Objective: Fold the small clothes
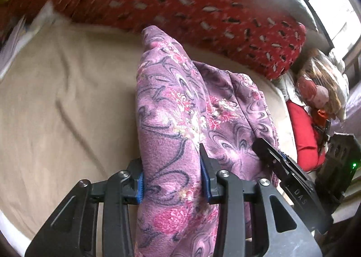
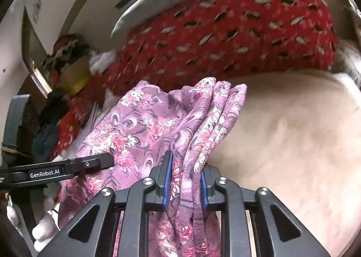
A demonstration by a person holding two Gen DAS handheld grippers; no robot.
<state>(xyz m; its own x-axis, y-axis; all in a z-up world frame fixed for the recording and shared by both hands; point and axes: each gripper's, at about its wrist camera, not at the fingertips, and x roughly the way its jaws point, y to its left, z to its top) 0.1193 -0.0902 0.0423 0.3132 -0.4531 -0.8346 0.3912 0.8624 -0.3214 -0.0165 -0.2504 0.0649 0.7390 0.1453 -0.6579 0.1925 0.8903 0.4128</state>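
A purple fleece garment with pink flowers [image 1: 173, 108] hangs bunched between both grippers above a beige bed sheet [image 1: 67, 103]. My left gripper [image 1: 172, 173] is shut on one thick fold of it. My right gripper [image 2: 185, 180] is shut on several gathered layers of the same garment [image 2: 144, 126]. The right gripper also shows in the left wrist view [image 1: 291, 166], touching the cloth's right side. The left gripper shows in the right wrist view [image 2: 67, 166] at the cloth's left edge.
A red patterned blanket [image 1: 180, 2] lies along the back of the bed, also in the right wrist view [image 2: 237, 31]. A doll with red clothes [image 1: 315, 99] lies at the right. Piled clothes [image 2: 63, 58] sit at the far left. The beige sheet [image 2: 293, 133] spreads rightward.
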